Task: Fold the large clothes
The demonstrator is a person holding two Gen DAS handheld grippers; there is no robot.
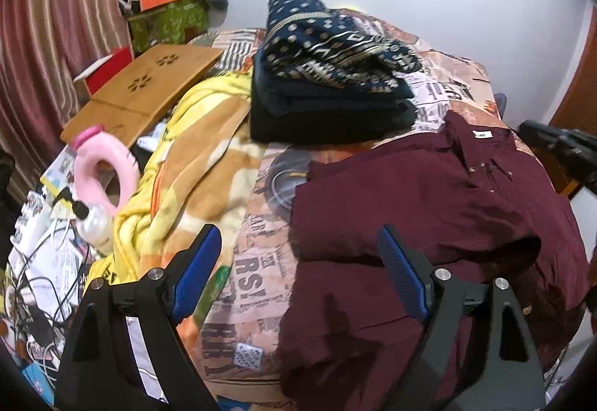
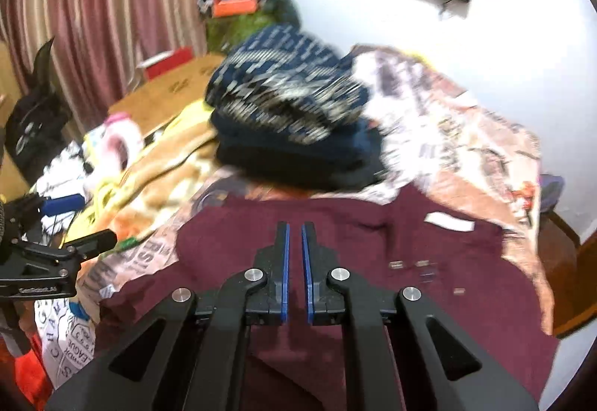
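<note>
Lying part-folded on the bed (image 1: pixel 253 284), the maroon shirt (image 1: pixel 410 209) awaits stacking; left gripper (image 1: pixel 298 261) open, right gripper (image 2: pixel 295 243) closed empty.

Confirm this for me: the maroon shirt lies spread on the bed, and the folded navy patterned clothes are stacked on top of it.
Not quite. The maroon shirt does lie spread on the bed, but the folded navy patterned clothes are stacked behind it on the bedcover, not on top of it. The left wrist view shows this.

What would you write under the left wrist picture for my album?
Open left claw over a maroon shirt on the bed, folded clothes stacked behind.
</note>
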